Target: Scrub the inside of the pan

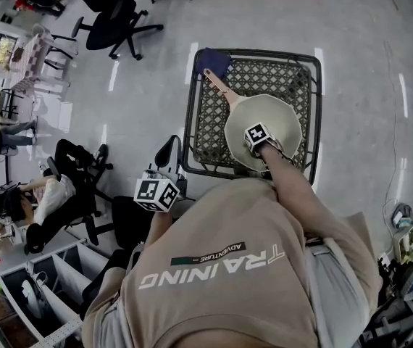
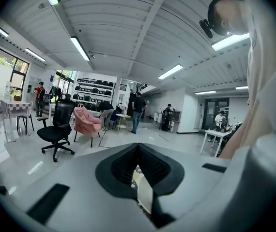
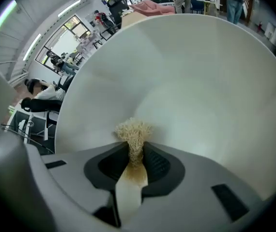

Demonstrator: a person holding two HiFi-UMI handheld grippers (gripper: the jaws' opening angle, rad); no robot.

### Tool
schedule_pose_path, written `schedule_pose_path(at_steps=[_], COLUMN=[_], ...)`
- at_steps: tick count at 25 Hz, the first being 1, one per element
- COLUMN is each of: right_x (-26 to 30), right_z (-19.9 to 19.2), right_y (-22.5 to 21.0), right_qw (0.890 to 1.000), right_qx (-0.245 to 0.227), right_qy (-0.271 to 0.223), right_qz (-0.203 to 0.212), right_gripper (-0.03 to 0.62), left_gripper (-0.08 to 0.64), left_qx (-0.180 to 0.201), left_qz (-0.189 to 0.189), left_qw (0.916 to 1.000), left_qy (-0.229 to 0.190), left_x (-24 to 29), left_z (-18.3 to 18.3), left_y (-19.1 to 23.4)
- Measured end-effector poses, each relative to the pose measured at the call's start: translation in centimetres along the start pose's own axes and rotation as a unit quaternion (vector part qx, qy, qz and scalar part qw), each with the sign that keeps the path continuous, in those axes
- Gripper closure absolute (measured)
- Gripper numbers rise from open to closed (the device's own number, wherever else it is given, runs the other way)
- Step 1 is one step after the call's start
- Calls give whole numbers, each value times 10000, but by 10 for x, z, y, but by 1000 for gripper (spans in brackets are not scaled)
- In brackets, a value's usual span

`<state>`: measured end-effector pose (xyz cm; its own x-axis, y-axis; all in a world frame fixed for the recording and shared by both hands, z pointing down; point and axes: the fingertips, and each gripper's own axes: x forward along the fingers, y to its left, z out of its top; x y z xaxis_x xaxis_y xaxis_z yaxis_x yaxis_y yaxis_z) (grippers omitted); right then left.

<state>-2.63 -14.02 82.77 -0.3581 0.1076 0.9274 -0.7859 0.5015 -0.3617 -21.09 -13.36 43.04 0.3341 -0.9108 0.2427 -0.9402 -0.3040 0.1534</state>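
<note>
Shirt [image 1: 228, 267] is hiding much of the left arm; right gripper [image 3: 136, 153], pointing steeply down, is pinching a scrubber [image 3: 134, 131] inside the pan [image 1: 275, 114]; left gripper [image 2: 138, 149] is sitting closed.

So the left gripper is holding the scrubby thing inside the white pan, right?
Not quite: it's the right gripper that is holding the scrubber inside the white pan. The right gripper view shows this. The left gripper holds nothing and just faces the room.
</note>
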Motion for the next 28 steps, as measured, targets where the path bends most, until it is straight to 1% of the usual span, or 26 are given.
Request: schedule_pose_path(at_steps=[2, 4, 7, 8, 10, 11, 13, 15, 16, 18, 20, 23, 24, 26, 28], right_x=[-6, -13, -26, -31, -39, -42, -53, -71, -82, -106, -133, -178, -196, -236, -271], right_z=[-8, -11, -15, -16, -13, -10, 3, 22, 32, 51, 52, 45, 46, 51, 55], right_y=[-19, -40, -71, -79, -86, -86, -82, -71, -62, -39, -18, 0, 8, 25, 37], right_qw=[9994, 9971, 9910, 9894, 9889, 9897, 9927, 9946, 9934, 9829, 9716, 9589, 9525, 9362, 9215], right_qx=[59, -48, -205, -216, -234, -251, -295, -398, -548, -1031, -1383, -1608, -1658, -1714, -1749], right_qy=[159, 260, 323, 333, 268, 191, -104, -531, -826, -1519, -1919, -2339, -2555, -3066, -3466], right_qz=[-303, -707, -1280, -1393, -1444, -1397, -1166, -793, -577, -165, 40, -29, -15, 75, 111], right_gripper=[494, 494, 494, 494, 495, 495, 495, 495, 495, 495, 495, 497, 497, 497, 497], left_gripper=[543, 541, 541, 541, 541, 541, 541, 541, 541, 541, 541, 541, 542, 541, 541], left_qx=[-15, -24, 19, 40, 73, 91, 169, 257, 287, 343, 369, 381, 391, 394, 390], left_qz=[-64, -193, -482, -581, -761, -844, -1007, -1154, -1221, -1360, -1505, -1664, -1703, -1776, -1855], left_qw=[10000, 9997, 9986, 9981, 9968, 9961, 9945, 9927, 9918, 9899, 9877, 9851, 9843, 9828, 9812], left_qy=[-75, -162, -215, -222, -235, -241, -246, -248, -248, -222, -188, -204, -235, -317, -367], left_x=[5, 12, 27, 31, 39, 43, 52, 62, 66, 72, 72, 68, 69, 72, 79], left_z=[3, 7, 8, 8, 8, 8, 6, 3, 1, -5, -7, -3, 1, 10, 19], left_y=[-1, -6, -19, -23, -31, -34, -40, -42, -43, -48, -55, -64, -66, -69, -73])
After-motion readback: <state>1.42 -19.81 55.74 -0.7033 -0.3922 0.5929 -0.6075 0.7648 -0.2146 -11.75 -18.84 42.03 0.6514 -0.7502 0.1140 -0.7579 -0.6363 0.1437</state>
